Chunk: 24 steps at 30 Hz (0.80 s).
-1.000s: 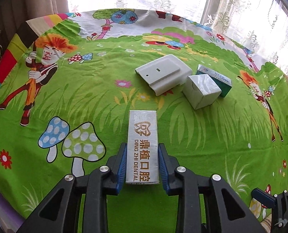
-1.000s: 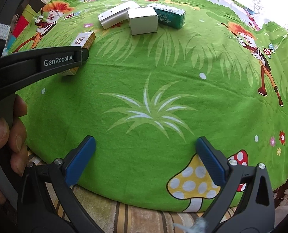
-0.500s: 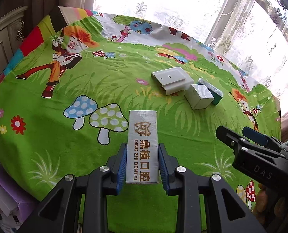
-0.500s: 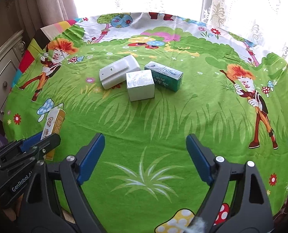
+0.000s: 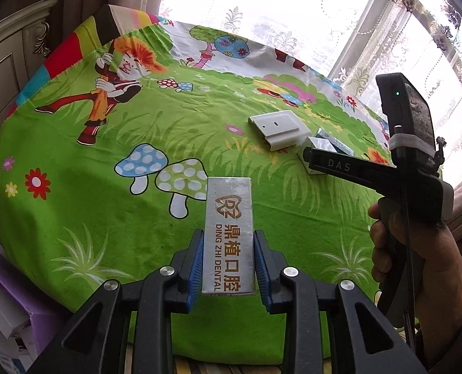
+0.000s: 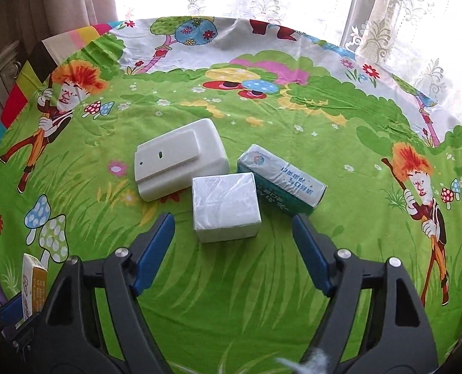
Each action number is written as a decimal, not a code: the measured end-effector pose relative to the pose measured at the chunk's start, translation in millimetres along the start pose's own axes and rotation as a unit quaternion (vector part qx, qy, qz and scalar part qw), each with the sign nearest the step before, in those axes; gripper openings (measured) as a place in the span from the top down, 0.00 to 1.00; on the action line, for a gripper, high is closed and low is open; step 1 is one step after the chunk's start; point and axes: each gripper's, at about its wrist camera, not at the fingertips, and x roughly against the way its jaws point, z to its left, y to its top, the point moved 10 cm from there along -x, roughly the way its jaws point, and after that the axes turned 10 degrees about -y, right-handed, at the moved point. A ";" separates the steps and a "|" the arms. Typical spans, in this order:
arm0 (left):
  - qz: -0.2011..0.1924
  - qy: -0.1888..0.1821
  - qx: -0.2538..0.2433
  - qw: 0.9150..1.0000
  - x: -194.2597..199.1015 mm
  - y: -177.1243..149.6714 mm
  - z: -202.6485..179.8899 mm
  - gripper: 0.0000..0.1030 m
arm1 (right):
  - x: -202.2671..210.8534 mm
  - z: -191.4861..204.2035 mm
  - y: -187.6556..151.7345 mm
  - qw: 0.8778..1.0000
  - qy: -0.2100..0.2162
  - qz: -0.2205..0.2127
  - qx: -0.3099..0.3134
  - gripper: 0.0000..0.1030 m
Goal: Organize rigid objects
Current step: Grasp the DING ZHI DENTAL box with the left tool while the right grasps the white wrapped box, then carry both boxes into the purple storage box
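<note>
left gripper (image 5: 227, 265) clamped on dental box (image 5: 227, 233). right gripper (image 6: 232, 251) been narrowing, nothing between pads yet; centre over white cube (image 6: 224, 207), avoid nudging green box (image 6: 282, 180).

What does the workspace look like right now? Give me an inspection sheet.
Surface: round table under a green cartoon cloth.
Job's things: white plastic case, white wrapped box and green carton clustered mid-table, the box against both; silver dental box held off to the left.
Clutter: nothing seen.
Grippers: left gripper shut on the silver dental box; right gripper open, jaws have just been closing, nothing between them yet, the white wrapped box just ahead.
Cables: thin black cord down the right tool's handle.
Surroundings: lace curtain and bright window behind; pale cabinet left.
</note>
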 end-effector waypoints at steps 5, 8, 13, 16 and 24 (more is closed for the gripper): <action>-0.001 0.003 -0.001 1.000 -0.4 0.3 0.2 0.69 | -11.4 1.3 4.0 1.000 0.008 0.005 -0.013 0.53; -0.003 0.005 -0.002 1.000 0.8 0.3 0.2 0.69 | -6.5 -0.7 -0.8 0.999 0.018 0.000 -0.032 0.53; -0.012 0.010 -0.005 1.000 8.7 2.5 -0.5 0.69 | 15.6 -0.8 -11.5 0.999 0.022 -0.013 -0.042 0.53; -0.019 0.010 0.000 1.000 15.2 4.4 1.6 0.69 | 35.5 5.2 -18.4 0.999 0.030 -0.025 -0.037 0.53; -0.033 0.026 0.007 0.999 36.2 3.5 11.6 0.69 | 84.2 12.9 -35.8 0.998 0.038 -0.051 -0.027 0.53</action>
